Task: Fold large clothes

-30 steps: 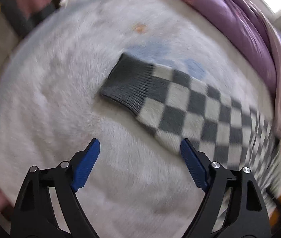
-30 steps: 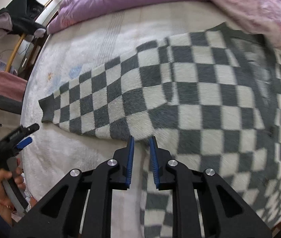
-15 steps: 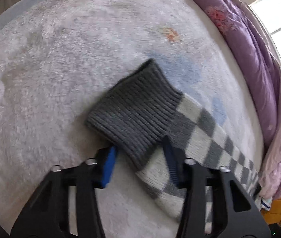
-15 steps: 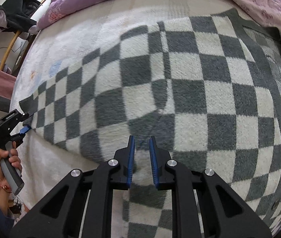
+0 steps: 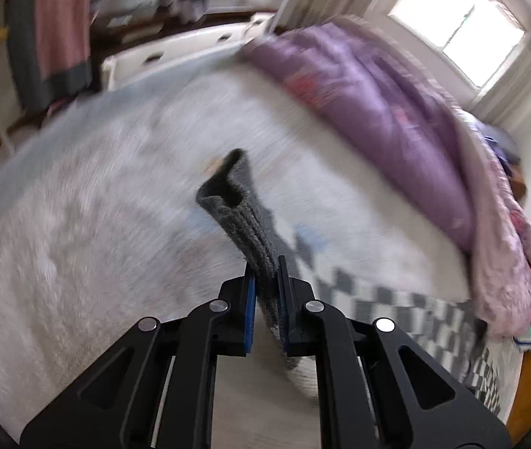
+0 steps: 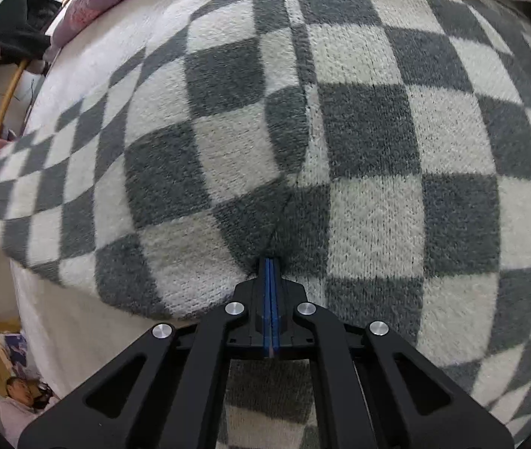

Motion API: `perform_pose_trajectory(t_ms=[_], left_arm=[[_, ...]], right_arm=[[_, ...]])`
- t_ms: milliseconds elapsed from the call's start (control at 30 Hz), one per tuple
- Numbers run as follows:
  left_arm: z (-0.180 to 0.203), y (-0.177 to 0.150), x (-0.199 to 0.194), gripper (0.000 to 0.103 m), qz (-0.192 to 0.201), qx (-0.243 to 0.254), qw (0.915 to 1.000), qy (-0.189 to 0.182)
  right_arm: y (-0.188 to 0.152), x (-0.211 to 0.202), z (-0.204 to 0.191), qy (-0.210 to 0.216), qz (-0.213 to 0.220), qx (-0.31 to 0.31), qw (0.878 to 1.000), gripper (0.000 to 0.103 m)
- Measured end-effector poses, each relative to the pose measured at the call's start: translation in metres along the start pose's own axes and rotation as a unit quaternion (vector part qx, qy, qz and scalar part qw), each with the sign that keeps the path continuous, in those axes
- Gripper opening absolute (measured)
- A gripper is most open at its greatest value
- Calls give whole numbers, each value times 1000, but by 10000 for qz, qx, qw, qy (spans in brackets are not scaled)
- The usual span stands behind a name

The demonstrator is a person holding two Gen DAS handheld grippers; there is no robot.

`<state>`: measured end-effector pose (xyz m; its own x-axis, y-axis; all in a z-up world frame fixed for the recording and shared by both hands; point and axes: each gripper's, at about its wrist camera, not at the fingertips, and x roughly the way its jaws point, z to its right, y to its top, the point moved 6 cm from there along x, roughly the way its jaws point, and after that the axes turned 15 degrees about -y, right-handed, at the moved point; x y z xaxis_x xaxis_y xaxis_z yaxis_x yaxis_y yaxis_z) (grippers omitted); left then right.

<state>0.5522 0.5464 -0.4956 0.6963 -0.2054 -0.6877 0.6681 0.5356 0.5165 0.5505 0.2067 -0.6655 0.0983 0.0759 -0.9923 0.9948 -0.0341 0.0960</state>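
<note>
A bed (image 5: 78, 247) covered with a white fluffy blanket is seen, and a purple quilt (image 5: 396, 119) is piled along its far side. A large grey-and-white checkered cardigan (image 6: 359, 157) is spread flat over the blanket. Its sleeve (image 6: 41, 172) is stretched out to the left in the right wrist view. The grey ribbed cuff (image 5: 239, 205) is lifted off the blanket and is clamped between the fingers of the left gripper (image 5: 265, 292). The fingers of the right gripper (image 6: 270, 273) are pressed together at the armpit seam; whether fabric is pinched there cannot be told.
</note>
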Motion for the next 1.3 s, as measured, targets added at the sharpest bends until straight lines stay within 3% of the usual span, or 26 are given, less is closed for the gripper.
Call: perform_pose_trajectory(t_ms=[100,200,300,433,600,700,800,900,933,1033,1167,1200,1300], left_arm=[[78,5,-20,10,254,458,9981,-326],[157,-11,-20,10,305,836,9938,-669],[257,-53,3,10,182,1426,9854,-911],[361,-127,52,10,-166,1724,9764,-1292],[464,-240,133,10,-903,2022,9635,-1506],[497,-303,180,10,-1378,2212,9559,-1358],[507,-352,224,10,-1725,2427,9480,-1124],[496,-388,245,10,-1900,2660,9412,-856],[494,-399,253,10,-2000,2701,9388,-762],[496,-418,261,15,-2063,2938,9318,-539],[494,-437,265,22,-2270,2908,9285,-432],[494,-441,265,26,-2329,2902,9274,-396],[507,-450,249,60,-2297,2871,9276,-659]], right_arm=[[4,-9,10,388,-86,40,9992,1],[8,-41,43,649,314,123,9973,1],[10,-72,104,416,750,225,9961,1],[4,-101,206,-88,1131,375,9928,1],[-20,-131,375,-995,1350,805,9825,4],[-34,-148,475,-1388,1389,1282,9721,4],[-56,-158,568,-1469,1344,1909,9612,4],[-74,-160,638,-1486,1237,2511,9485,5],[-79,-162,658,-1464,1233,2715,9432,10],[-95,-156,717,-1126,1205,3582,9189,18],[-113,-142,777,-530,1267,4656,8743,23],[-114,-142,785,-400,1302,4774,8681,26],[-112,-133,809,-353,1346,5077,8502,43]])
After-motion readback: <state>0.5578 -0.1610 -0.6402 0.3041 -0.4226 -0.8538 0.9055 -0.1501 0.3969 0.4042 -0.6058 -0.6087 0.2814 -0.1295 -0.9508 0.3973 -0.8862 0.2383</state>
